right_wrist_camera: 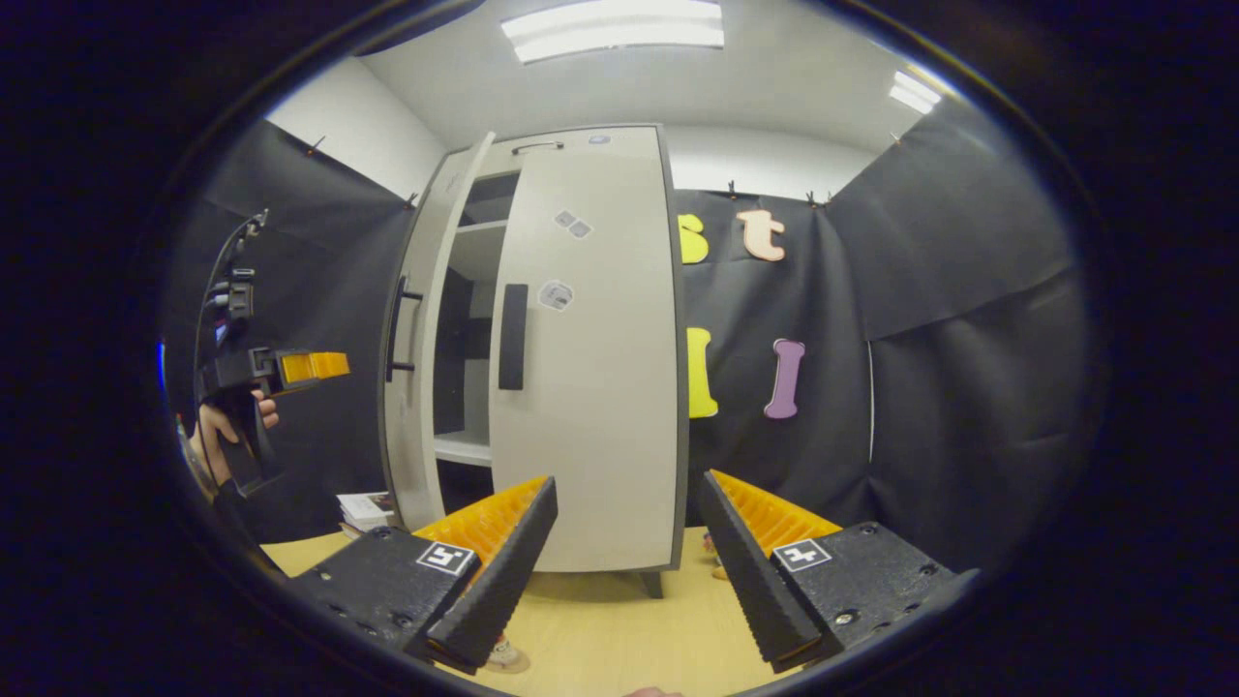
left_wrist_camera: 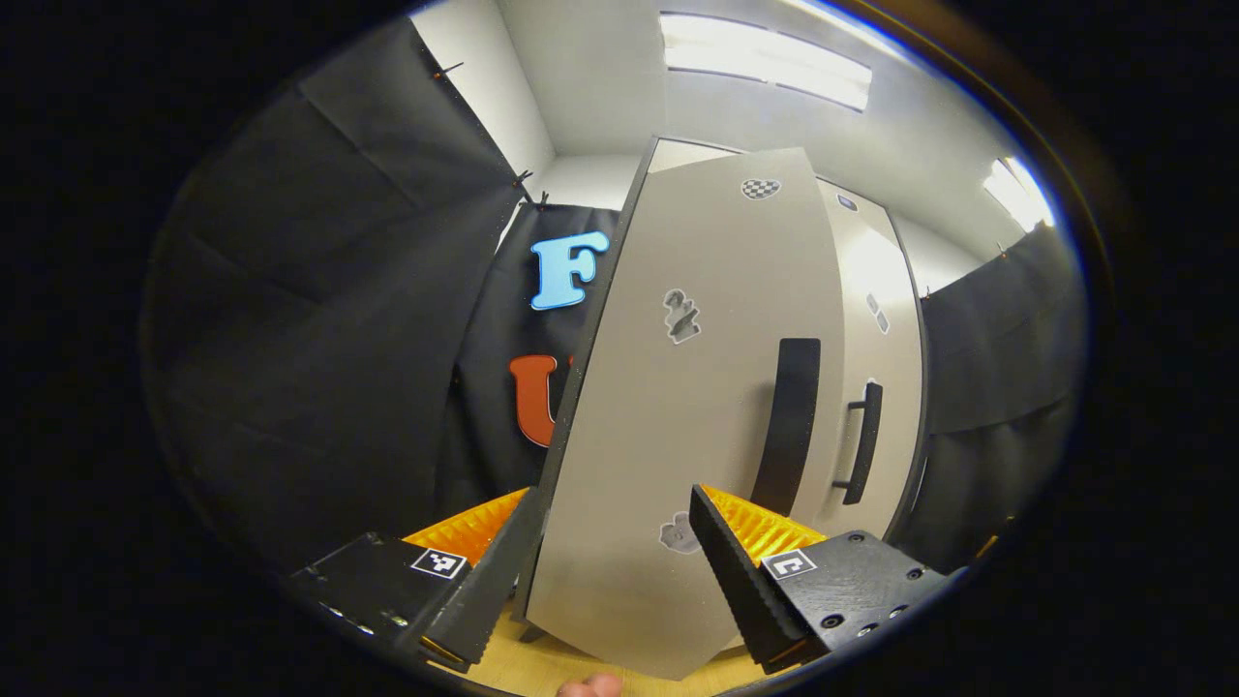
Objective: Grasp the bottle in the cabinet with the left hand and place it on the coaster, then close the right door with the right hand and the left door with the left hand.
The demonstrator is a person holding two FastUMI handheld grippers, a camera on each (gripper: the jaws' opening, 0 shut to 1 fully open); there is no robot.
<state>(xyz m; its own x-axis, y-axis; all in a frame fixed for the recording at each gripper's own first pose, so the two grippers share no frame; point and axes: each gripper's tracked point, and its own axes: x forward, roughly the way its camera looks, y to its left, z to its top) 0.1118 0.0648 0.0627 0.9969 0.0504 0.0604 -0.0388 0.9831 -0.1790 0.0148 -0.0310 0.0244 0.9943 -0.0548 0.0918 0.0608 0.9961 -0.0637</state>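
Note:
The pale grey cabinet (right_wrist_camera: 590,407) stands on a wooden table. Its right door (right_wrist_camera: 600,319) lies flush, with its black handle (right_wrist_camera: 513,336) on it. The left door (left_wrist_camera: 678,407) stands ajar with its black handle (left_wrist_camera: 789,426) facing me, and shelves (right_wrist_camera: 465,447) show through the gap. My left gripper (left_wrist_camera: 610,605) is open close in front of that door's lower part, and its fingers (left_wrist_camera: 484,581) flank the panel's outer edge. My right gripper (right_wrist_camera: 624,581) is open, held back from the cabinet's front. A small pale object (right_wrist_camera: 505,658) on the table sits half hidden behind my finger.
The wooden tabletop (right_wrist_camera: 610,629) runs under the cabinet. A stack of books (right_wrist_camera: 366,505) lies left of the cabinet. Black cloth walls (right_wrist_camera: 920,339) close in behind and on both sides. A hand (right_wrist_camera: 227,426) holds the left gripper (right_wrist_camera: 310,366) left of the ajar door.

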